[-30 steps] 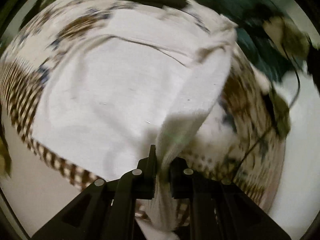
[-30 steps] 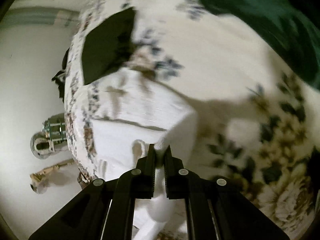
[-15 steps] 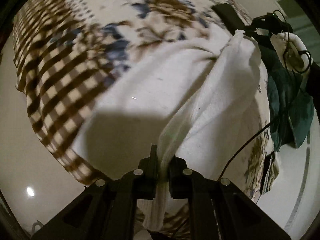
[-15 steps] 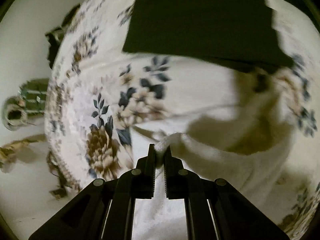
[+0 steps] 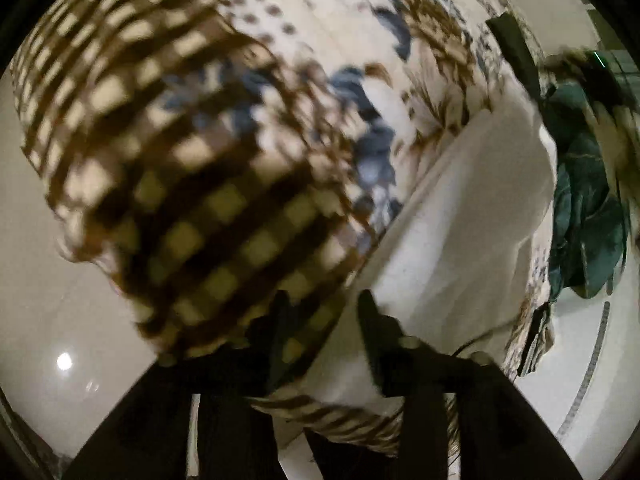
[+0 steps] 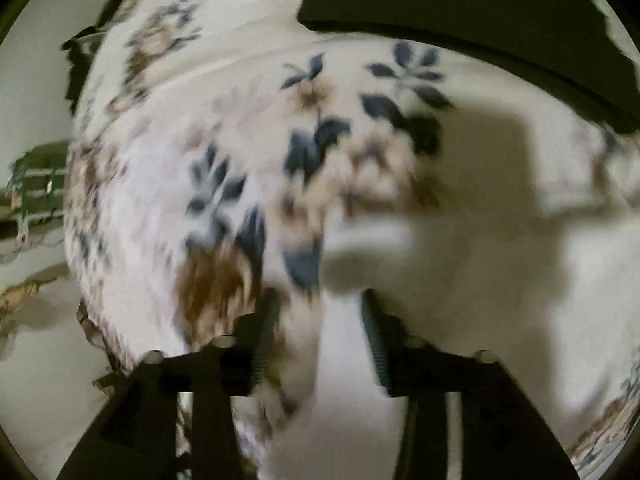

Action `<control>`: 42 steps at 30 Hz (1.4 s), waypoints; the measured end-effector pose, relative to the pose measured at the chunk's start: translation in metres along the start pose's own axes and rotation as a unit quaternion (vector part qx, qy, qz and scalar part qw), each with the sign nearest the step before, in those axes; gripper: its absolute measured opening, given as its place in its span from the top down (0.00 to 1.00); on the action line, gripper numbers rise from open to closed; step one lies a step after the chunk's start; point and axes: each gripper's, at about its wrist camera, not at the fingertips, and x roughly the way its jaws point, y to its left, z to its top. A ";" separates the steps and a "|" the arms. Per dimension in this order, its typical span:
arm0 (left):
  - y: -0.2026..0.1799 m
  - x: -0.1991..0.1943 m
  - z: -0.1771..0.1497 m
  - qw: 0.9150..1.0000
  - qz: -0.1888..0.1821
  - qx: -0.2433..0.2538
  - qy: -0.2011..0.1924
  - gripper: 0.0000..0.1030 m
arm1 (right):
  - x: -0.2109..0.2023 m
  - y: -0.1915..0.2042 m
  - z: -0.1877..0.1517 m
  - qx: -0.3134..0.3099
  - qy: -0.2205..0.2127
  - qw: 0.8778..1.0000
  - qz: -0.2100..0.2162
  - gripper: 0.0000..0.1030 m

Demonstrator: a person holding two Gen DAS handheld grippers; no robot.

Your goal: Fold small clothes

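The left gripper point(image 5: 320, 320) stands with its jaws spread wide and grips nothing. Between and just past its black fingers point(image 5: 376, 332) lies the edge of a white cloth point(image 5: 472, 220), loose on the surface rather than pinched. The cloth runs from the gripper's right finger up and to the right as a folded band with a crease along its left side. It lies on a bedcover point(image 5: 192, 184) printed with brown checks on the left and blue and brown flowers farther up. The view is blurred, so finer detail of the fabric cannot be made out. Beyond the cloth, at the right edge, a dark green garment point(image 5: 584, 216) hangs off the side of the bedcover, and a pale floor point(image 5: 48, 320) shows at lower left with a small bright reflection on it.

The right gripper point(image 6: 320, 320) is also wide open and empty. The white cloth point(image 6: 500, 280) lies between its fingers point(image 6: 272, 320) and spreads away to the right, with a dark shadow across it. Above and to the left is the flowered bedcover point(image 6: 240, 168), its blue leaves and brown blooms smeared by blur. A flat black piece point(image 6: 480, 12) lies on the bedcover at the top right, well apart from the cloth.
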 end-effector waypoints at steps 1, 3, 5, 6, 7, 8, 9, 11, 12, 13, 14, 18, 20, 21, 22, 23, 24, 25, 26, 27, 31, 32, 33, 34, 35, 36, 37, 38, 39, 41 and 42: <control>0.002 -0.003 0.001 1.000 0.001 0.003 -0.001 0.59 | -0.013 -0.006 -0.027 -0.002 -0.007 1.000 -0.004 0.51; 0.000 -0.003 0.002 1.000 0.002 0.020 0.009 0.58 | -0.032 -0.028 -0.097 0.017 -0.009 1.000 -0.011 0.51; -0.007 0.001 0.004 0.999 0.007 0.044 0.018 0.58 | -0.031 -0.060 -0.175 0.067 0.012 0.998 -0.009 0.51; -0.014 0.005 0.003 0.998 0.009 0.058 0.024 0.58 | -0.026 -0.075 -0.209 0.095 0.023 0.995 -0.007 0.51; -0.015 0.008 0.004 0.998 0.010 0.064 0.027 0.58 | -0.017 -0.089 -0.242 0.127 0.039 0.991 -0.005 0.51; -0.021 0.013 0.003 0.997 0.012 0.074 0.032 0.58 | -0.003 -0.106 -0.278 0.165 0.058 0.985 0.004 0.51; -0.025 0.017 0.001 0.996 0.016 0.081 0.036 0.58 | 0.014 -0.121 -0.310 0.201 0.075 0.977 0.020 0.51; -0.031 0.026 -0.002 0.995 0.026 0.090 0.042 0.58 | 0.044 -0.141 -0.357 0.257 0.085 0.961 0.057 0.51; -0.034 0.030 -0.004 0.994 0.033 0.093 0.043 0.58 | 0.057 -0.147 -0.374 0.271 0.074 0.957 0.076 0.51; -0.035 0.033 -0.006 0.994 0.040 0.095 0.044 0.58 | 0.064 -0.151 -0.384 0.277 0.060 0.955 0.089 0.61; -0.036 0.035 -0.008 0.993 0.047 0.098 0.045 0.58 | 0.070 -0.154 -0.395 0.286 0.039 0.952 0.098 0.80; -0.043 0.040 -0.012 0.989 0.075 0.119 0.049 0.58 | 0.069 -0.148 -0.432 0.296 -0.007 0.951 0.087 0.97; -0.048 0.040 -0.015 0.986 0.088 0.132 0.050 0.58 | 0.063 -0.142 -0.450 0.297 -0.017 0.952 0.073 0.97; -0.053 0.042 -0.016 0.985 0.093 0.138 0.052 0.58 | 0.061 -0.142 -0.457 0.300 -0.019 0.951 0.068 0.97; -0.055 0.043 -0.018 0.983 0.099 0.144 0.055 0.58 | 0.059 -0.143 -0.467 0.305 -0.021 0.950 0.068 0.97; -0.057 0.045 -0.020 0.981 0.105 0.150 0.058 0.58 | 0.057 -0.143 -0.474 0.304 -0.017 0.950 0.068 0.98; -0.060 0.047 -0.023 0.980 0.108 0.155 0.059 0.58 | 0.058 -0.141 -0.478 0.304 -0.015 0.950 0.065 0.98; -0.062 0.048 -0.025 0.979 0.109 0.159 0.060 0.58 | 0.059 -0.140 -0.483 0.301 -0.011 0.951 0.070 0.98; -0.064 0.050 -0.027 0.979 0.109 0.162 0.061 0.58 | 0.061 -0.136 -0.489 0.297 -0.005 0.952 0.077 0.98; -0.067 0.052 -0.030 0.979 0.106 0.162 0.061 0.61 | 0.059 -0.136 -0.491 0.294 -0.005 0.953 0.072 0.98; -0.068 0.043 -0.037 0.985 0.068 0.153 0.035 0.96 | 0.060 -0.125 -0.494 0.291 -0.007 0.952 0.093 0.98; -0.068 0.038 -0.039 0.986 0.061 0.153 0.026 0.96 | 0.062 -0.120 -0.493 0.291 -0.008 0.952 0.096 0.98; -0.067 0.033 -0.039 0.986 0.060 0.154 0.019 0.96 | 0.063 -0.120 -0.495 0.292 -0.009 0.952 0.091 0.98; -0.062 0.026 -0.038 0.986 0.062 0.151 0.012 0.96 | 0.064 -0.120 -0.495 0.288 -0.005 0.954 0.087 0.98; -0.056 0.020 -0.038 0.988 0.059 0.146 0.008 0.96 | 0.064 -0.122 -0.496 0.286 0.001 0.956 0.071 0.98; -0.051 0.017 -0.035 0.988 0.060 0.140 0.006 0.96 | 0.064 -0.127 -0.500 0.288 0.004 0.956 0.064 0.98; -0.047 0.016 -0.033 0.989 0.059 0.136 0.006 0.96 | 0.066 -0.130 -0.502 0.290 0.012 0.955 0.061 0.98; -0.043 0.015 -0.031 0.990 0.057 0.132 0.011 0.96 | 0.070 -0.132 -0.504 0.296 0.018 0.953 0.059 0.98; -0.040 0.014 -0.029 0.990 0.055 0.126 0.012 0.96 | 0.073 -0.131 -0.506 0.303 0.025 0.950 0.066 0.98; -0.037 0.014 -0.025 0.991 0.050 0.126 0.021 0.96 | 0.074 -0.119 -0.504 0.296 0.028 0.952 0.069 0.98; -0.036 0.017 -0.023 0.990 0.053 0.130 0.025 0.96 | 0.075 -0.112 -0.503 0.286 0.031 0.956 0.063 0.98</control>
